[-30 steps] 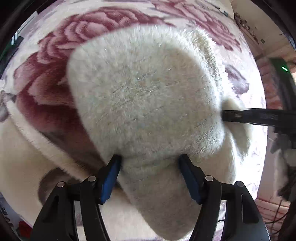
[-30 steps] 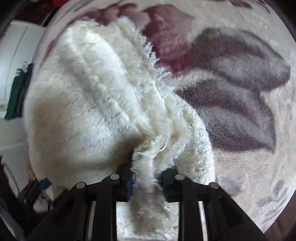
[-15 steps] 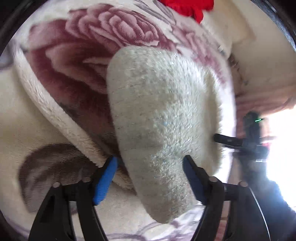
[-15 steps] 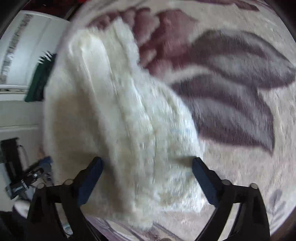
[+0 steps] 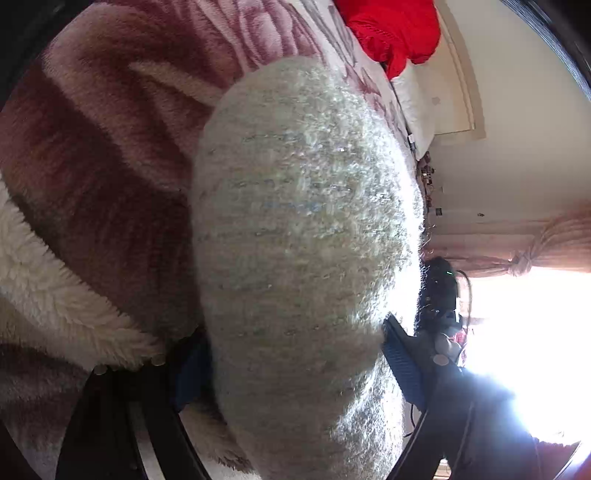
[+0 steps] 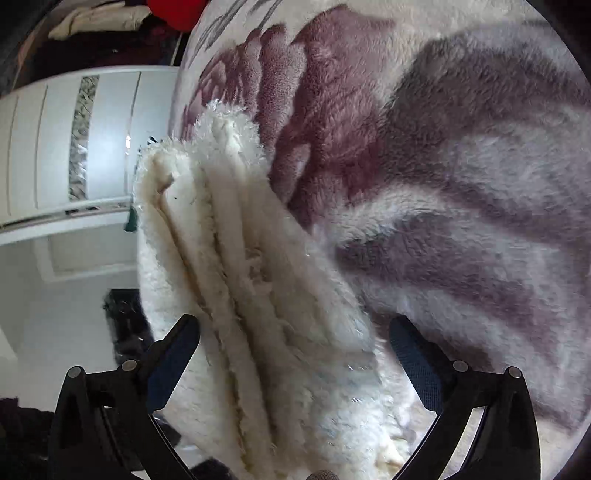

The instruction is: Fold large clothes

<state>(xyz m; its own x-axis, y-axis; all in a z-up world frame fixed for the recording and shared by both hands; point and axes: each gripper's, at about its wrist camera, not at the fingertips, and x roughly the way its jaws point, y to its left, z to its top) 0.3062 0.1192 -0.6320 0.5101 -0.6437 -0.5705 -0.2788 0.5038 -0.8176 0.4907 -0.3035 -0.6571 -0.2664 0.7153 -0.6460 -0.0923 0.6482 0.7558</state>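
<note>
Both grippers, left gripper (image 5: 295,363) and right gripper (image 6: 295,356), had fingers spread around the fuzzy cream garment (image 6: 251,295), red cloth (image 5: 395,29) at 1 o'clock.

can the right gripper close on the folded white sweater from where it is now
Probably yes. The right gripper is open, its fingers either side of the fuzzy white sweater, whose stacked layers run straight between them. Nothing else sits in the gap; the floral blanket lies behind.
</note>
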